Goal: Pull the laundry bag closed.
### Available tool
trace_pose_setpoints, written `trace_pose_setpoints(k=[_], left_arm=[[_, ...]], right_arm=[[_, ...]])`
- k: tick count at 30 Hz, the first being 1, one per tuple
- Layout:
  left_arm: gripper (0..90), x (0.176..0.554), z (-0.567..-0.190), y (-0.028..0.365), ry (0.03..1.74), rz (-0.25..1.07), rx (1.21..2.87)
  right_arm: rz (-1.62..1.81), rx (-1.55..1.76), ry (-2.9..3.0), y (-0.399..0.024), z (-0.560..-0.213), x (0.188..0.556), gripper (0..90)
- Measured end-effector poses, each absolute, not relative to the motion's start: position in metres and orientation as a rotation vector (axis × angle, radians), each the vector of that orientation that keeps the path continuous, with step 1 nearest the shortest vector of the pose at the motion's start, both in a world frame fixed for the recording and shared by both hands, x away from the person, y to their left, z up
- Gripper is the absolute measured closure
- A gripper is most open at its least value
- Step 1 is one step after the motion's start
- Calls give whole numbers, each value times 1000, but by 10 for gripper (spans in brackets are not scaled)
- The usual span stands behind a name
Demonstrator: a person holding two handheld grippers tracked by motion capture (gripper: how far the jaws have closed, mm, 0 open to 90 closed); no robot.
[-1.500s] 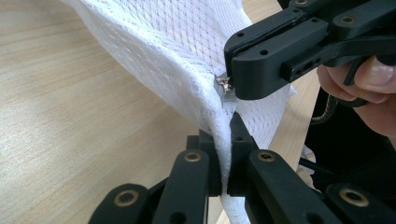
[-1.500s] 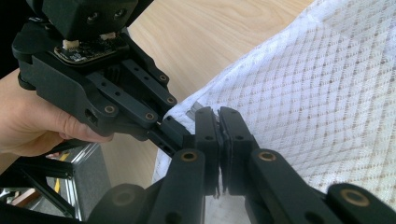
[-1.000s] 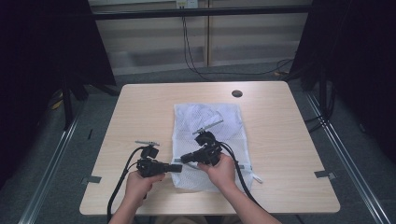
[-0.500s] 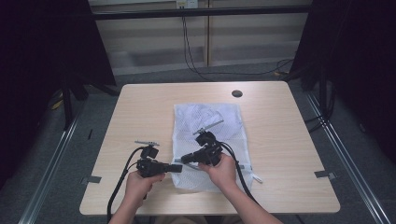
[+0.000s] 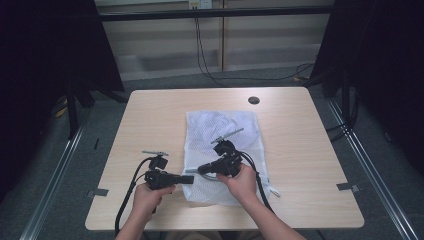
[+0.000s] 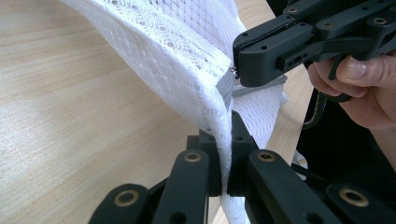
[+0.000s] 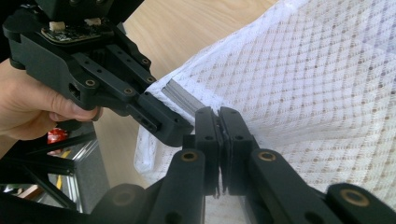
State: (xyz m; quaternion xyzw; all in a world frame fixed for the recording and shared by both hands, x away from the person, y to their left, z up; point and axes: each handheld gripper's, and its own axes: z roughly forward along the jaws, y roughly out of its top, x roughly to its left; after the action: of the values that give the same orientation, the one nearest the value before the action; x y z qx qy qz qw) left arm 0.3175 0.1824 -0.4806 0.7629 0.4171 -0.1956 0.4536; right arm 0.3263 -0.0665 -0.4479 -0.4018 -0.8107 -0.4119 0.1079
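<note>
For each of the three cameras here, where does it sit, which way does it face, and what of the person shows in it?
High view: fixed above the person's side, facing forward and down on the table; both forearms enter from the bottom.
Left gripper view: rides the left gripper, looking along its jaws, shut on the mesh bag; the right hand shows beyond.
Right gripper view: rides the right gripper, its jaws shut at the bag's zipper edge; the left hand shows beyond.
Shared: all show the white mesh bag on the wooden table.
</note>
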Motion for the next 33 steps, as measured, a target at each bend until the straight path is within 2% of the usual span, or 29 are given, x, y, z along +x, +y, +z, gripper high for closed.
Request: trace_pose_setpoints(k=[33], left_arm=[[888,318,-479,186,1037,-481,1886]], right_arm=[[-1235,-1179,-2390,-85,-450,323,872]])
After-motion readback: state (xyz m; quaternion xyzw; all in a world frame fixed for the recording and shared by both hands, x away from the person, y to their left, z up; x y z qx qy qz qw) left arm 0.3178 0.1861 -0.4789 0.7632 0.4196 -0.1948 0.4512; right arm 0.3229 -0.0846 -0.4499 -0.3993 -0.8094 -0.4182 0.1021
